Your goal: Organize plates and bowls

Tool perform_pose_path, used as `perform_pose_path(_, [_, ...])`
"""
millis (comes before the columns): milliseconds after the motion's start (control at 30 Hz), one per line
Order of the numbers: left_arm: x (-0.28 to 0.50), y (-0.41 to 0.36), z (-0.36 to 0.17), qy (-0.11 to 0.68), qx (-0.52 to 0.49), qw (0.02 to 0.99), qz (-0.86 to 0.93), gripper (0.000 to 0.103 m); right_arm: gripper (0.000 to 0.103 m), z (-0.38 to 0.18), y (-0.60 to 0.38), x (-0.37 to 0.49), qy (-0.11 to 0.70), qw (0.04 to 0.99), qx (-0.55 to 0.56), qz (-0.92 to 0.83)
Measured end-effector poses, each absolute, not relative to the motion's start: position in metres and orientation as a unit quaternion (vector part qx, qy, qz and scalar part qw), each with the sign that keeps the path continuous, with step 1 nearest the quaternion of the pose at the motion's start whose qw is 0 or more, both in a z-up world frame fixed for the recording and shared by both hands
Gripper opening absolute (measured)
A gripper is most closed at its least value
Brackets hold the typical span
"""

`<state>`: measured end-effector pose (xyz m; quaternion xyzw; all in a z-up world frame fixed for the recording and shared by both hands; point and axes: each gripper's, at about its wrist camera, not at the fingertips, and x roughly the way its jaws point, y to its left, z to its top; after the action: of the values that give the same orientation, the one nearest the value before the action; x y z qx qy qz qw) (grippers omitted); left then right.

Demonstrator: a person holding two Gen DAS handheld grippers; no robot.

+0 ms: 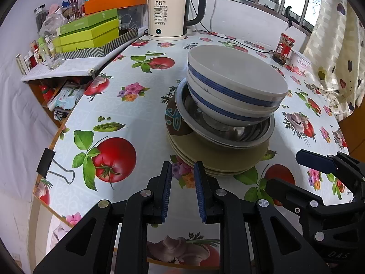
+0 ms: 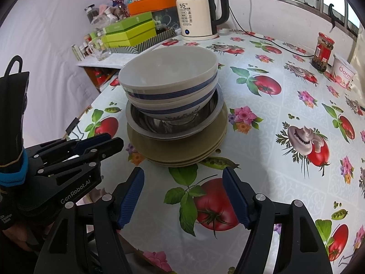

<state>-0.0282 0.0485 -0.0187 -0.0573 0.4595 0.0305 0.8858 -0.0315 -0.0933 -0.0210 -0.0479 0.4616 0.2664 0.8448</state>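
Observation:
One stack stands mid-table. Two nested white bowls with blue stripes (image 1: 237, 84) (image 2: 168, 77) sit tilted in a steel bowl (image 1: 228, 134) (image 2: 173, 130), which rests on several olive plates (image 1: 219, 157) (image 2: 178, 150). A brown dish with a teal pattern (image 1: 175, 121) shows at the stack's left, under the steel bowl. My left gripper (image 1: 182, 166) hovers just short of the plates' near rim, its jaws a narrow gap apart with nothing between them. My right gripper (image 2: 183, 171) is open wide and empty, a little before the plates. Each gripper also shows in the other's view (image 1: 319, 162) (image 2: 107, 141).
An electric kettle (image 1: 168, 11) with its cord stands at the back. Green boxes (image 1: 89, 32) and clutter fill a shelf at the left. A red-lidded jar (image 1: 284, 48) and a yoghurt cup (image 1: 300, 62) sit at the far right. A binder clip (image 1: 49, 164) holds the tablecloth's left edge.

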Motion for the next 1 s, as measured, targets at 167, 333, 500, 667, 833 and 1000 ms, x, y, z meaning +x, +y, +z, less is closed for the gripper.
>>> perform_pose_path(167, [-0.0284,0.0485,-0.0190,0.460,-0.057,0.886,0.031,0.021,0.072,-0.0208,-0.0940,-0.0326,0.462,0.844,-0.049,0.266])
perform_pose_path(333, [-0.0284,0.0485,-0.0191,0.459,-0.057,0.886,0.030,0.021,0.072,-0.0208,-0.0937,-0.0327,0.462,0.844,-0.050,0.266])
perform_pose_path(500, [-0.0288,0.0481,-0.0187,0.458,-0.056,0.887,0.030,0.021,0.072,-0.0207,-0.0935,-0.0329,0.462,0.845,-0.050,0.266])
perform_pose_path(667, [-0.0288,0.0479,-0.0184,0.458,-0.056,0.887,0.028,0.021,0.073,-0.0208,-0.0941,-0.0332,0.462,0.845,-0.051,0.266])
perform_pose_path(833, [-0.0285,0.0472,-0.0177,0.458,-0.056,0.887,0.027,0.021,0.073,-0.0206,-0.0928,-0.0332,0.462,0.845,-0.051,0.266])
perform_pose_path(1000, [-0.0284,0.0469,-0.0178,0.458,-0.055,0.887,0.026,0.021,0.073,-0.0206,-0.0923,-0.0333,0.462,0.845,-0.051,0.265])
